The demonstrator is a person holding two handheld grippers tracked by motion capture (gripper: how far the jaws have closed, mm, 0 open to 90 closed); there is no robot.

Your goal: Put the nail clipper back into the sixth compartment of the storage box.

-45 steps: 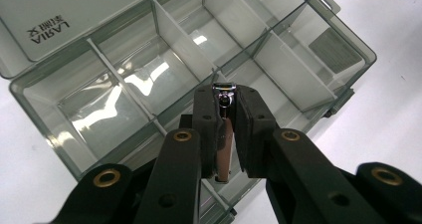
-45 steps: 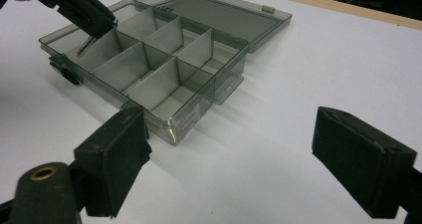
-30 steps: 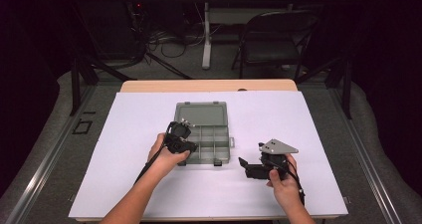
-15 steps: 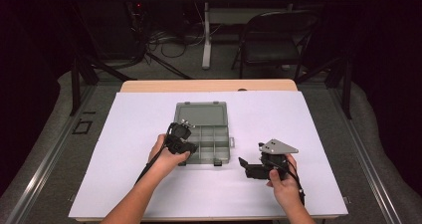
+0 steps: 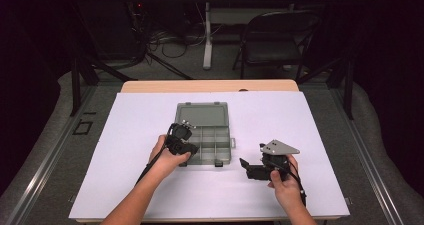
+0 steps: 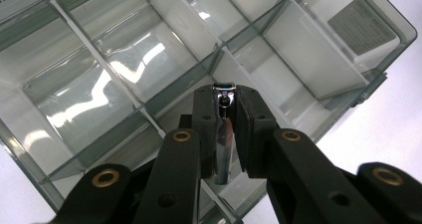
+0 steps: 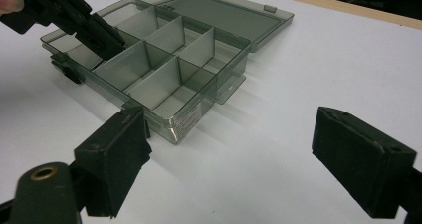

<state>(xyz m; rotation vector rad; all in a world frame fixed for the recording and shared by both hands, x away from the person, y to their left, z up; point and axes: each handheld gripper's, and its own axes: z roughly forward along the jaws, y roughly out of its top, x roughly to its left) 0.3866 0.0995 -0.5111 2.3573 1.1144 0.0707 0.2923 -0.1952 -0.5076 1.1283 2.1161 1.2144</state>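
Left gripper view, centre frame: left gripper jaws clamp a slim shiny metal nail clipper, long axis pointing down into the clear grey plastic compartment box, right gripper gaping idle.

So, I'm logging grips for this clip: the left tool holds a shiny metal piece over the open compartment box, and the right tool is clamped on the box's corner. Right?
Not quite. The right tool is open, holding nothing, beside the compartment box, as the right gripper view shows. The left tool does hold the shiny metal piece over the open box.
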